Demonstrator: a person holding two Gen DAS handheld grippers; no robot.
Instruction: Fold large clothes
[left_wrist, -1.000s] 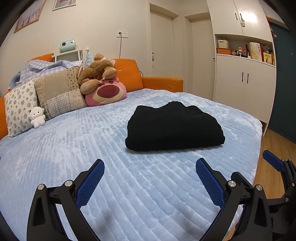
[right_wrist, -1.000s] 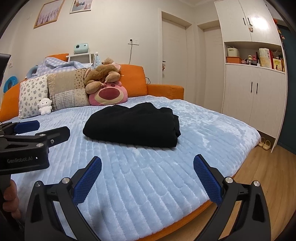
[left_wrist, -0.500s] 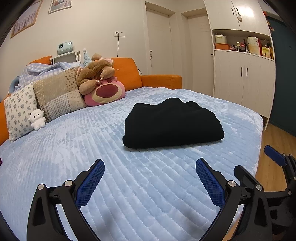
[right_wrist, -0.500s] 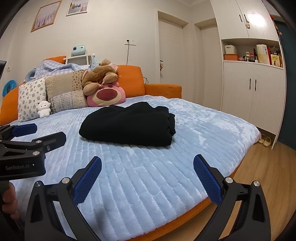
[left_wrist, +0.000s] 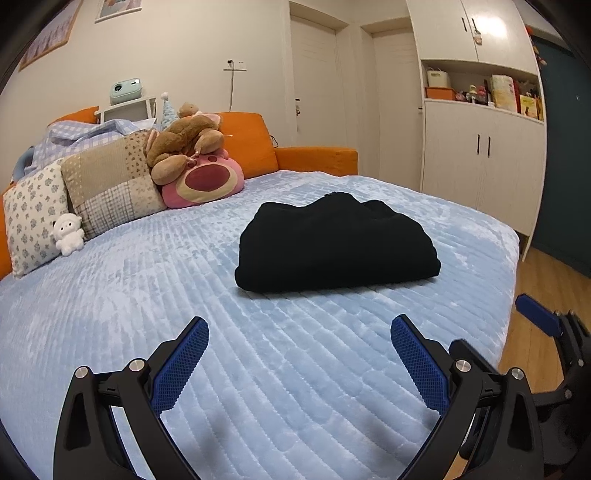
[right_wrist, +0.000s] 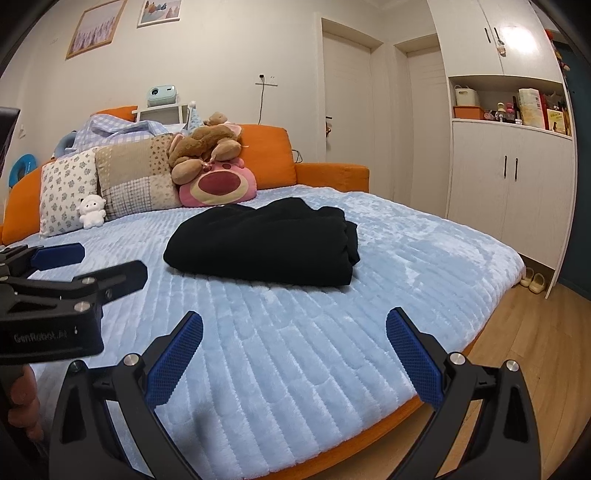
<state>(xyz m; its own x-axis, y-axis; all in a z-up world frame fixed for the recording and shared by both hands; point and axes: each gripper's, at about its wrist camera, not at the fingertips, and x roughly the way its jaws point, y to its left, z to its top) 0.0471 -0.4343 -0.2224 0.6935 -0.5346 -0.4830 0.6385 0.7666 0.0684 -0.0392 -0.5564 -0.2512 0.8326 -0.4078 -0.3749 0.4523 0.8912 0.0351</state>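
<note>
From the left wrist view, the left tool (left_wrist: 299, 328) hangs over the near part of the bed (left_wrist: 110, 295), its blue fingers (left_wrist: 181, 363) spread wide with nothing between them. The black garment (left_wrist: 334, 247) lies folded into a thick bundle further out on the pale blue cover, right of centre and well apart from the tool. Far left, pillows (left_wrist: 74, 199) and a pink plush toy (left_wrist: 203, 177) lean against the orange headboard. At the right edge, part of the right tool (left_wrist: 535, 317) shows over the wooden floor.

From the right wrist view, the right tool (right_wrist: 293, 326) is also spread wide and grips nothing, near the bed's edge. The garment (right_wrist: 264, 243) rests mid-bed, beyond the tool and apart from it. The left tool (right_wrist: 70, 266) reaches in from the left, its fingers apart, and a hand (right_wrist: 22, 398) grips its handle. White cupboards (right_wrist: 509, 192) stand far right.
</note>
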